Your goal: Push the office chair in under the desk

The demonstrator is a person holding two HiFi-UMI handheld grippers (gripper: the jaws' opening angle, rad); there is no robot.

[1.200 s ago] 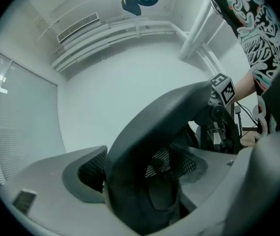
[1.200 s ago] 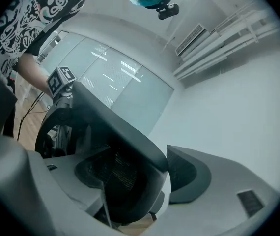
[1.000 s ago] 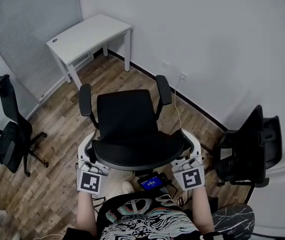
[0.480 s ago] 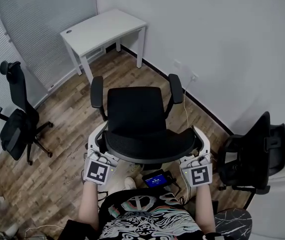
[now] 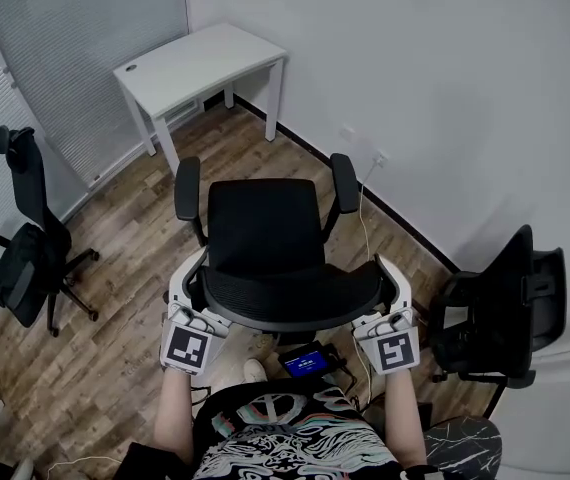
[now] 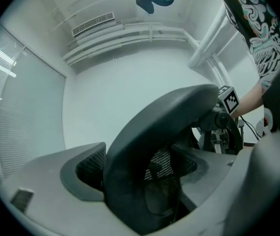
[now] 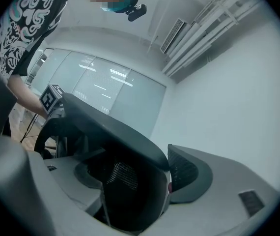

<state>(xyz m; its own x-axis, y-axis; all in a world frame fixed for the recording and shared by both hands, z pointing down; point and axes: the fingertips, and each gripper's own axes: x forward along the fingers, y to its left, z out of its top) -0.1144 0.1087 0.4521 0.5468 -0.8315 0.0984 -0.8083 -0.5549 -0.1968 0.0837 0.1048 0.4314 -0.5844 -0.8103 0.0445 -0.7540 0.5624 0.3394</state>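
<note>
The black office chair (image 5: 263, 230) stands on the wood floor, its seat turned toward the white desk (image 5: 200, 58) at the back left, well apart from it. Its curved mesh backrest (image 5: 290, 306) is nearest me. My left gripper (image 5: 193, 286) is shut on the backrest's left end, and my right gripper (image 5: 393, 288) is shut on its right end. In the left gripper view the dark backrest rim (image 6: 154, 127) fills the gap between the jaws of the left gripper (image 6: 145, 159). The right gripper view shows the same rim (image 7: 110, 132) wedged in the right gripper (image 7: 130, 166).
A second black chair (image 5: 20, 258) stands at the left by the blinds. A third chair (image 5: 500, 308) stands at the right against the wall. A small device with a blue screen (image 5: 305, 360) and cables lie on the floor by my feet. A wall socket (image 5: 377, 158) is behind the chair.
The view has shifted and the desk shows a little larger and further right than a second ago. Both grippers keep the same hold on the backrest.
</note>
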